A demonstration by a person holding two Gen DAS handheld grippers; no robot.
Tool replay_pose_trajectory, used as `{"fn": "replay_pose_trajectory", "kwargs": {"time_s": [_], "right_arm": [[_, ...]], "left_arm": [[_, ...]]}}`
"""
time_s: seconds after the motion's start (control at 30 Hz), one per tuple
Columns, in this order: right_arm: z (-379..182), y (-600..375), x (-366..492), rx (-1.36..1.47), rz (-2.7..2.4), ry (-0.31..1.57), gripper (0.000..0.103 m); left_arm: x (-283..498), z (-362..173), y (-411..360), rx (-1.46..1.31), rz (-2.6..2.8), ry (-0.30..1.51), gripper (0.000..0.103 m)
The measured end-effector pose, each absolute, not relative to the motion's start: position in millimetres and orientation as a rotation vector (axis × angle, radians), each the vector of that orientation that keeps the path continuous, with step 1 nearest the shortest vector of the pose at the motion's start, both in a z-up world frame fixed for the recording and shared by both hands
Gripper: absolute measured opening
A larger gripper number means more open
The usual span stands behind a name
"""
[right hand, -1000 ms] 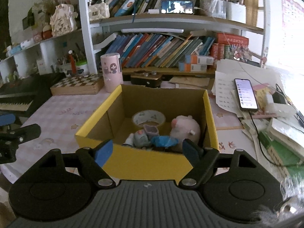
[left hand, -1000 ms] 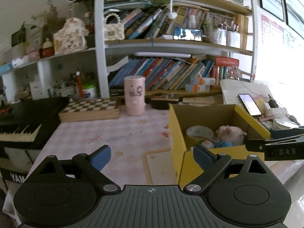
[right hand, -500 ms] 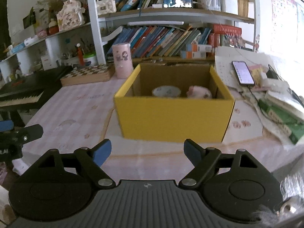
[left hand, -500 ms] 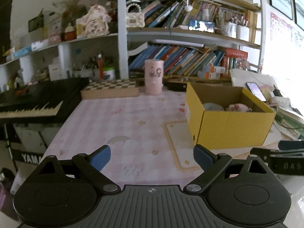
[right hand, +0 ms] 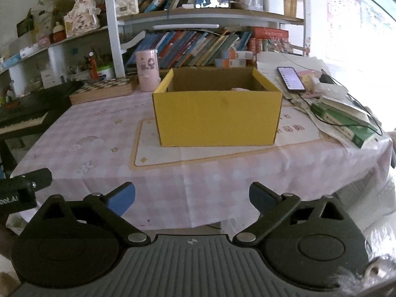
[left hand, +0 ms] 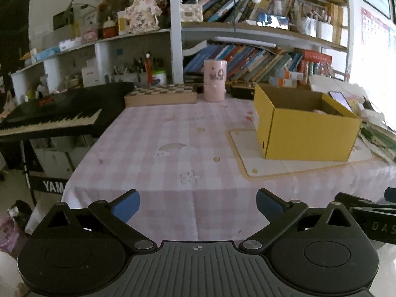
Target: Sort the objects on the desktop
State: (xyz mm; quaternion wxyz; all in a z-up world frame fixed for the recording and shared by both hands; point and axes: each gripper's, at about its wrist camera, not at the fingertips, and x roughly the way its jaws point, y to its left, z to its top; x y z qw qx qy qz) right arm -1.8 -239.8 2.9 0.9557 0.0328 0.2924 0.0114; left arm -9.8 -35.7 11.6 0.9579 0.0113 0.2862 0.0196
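I can read little here. White letters "YAM" stand on the black front panel (left hand: 50, 185) under the black electronic keyboard (left hand: 49, 116), cut off at the counter's cloth edge. On the black body of the right gripper (left hand: 373, 219), seen at the left wrist view's edge, pale letters read "DAS". On the left gripper (right hand: 14, 194), in the right wrist view, "oot.AI" shows. Book spines and the wall poster are too blurred.

a yellow cardboard box (right hand: 217, 118) stands upright and open-topped on a pale mat with an orange border (right hand: 222, 153), right of the table's middle. its inside is plain brown. only a sliver of something pale pink (right hand: 241, 89) shows above the near wall.
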Motion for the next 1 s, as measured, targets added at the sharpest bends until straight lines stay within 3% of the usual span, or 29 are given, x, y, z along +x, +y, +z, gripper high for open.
{"fn": "replay_pose_trajectory", "kwargs": {"time_s": [1.0], "right_arm": [[-9,-221,-34,0.025,0.048,0.641,0.103]], "left_arm": [[-35,-2,-31,0.016,0.051,0.639,0.102]]}}
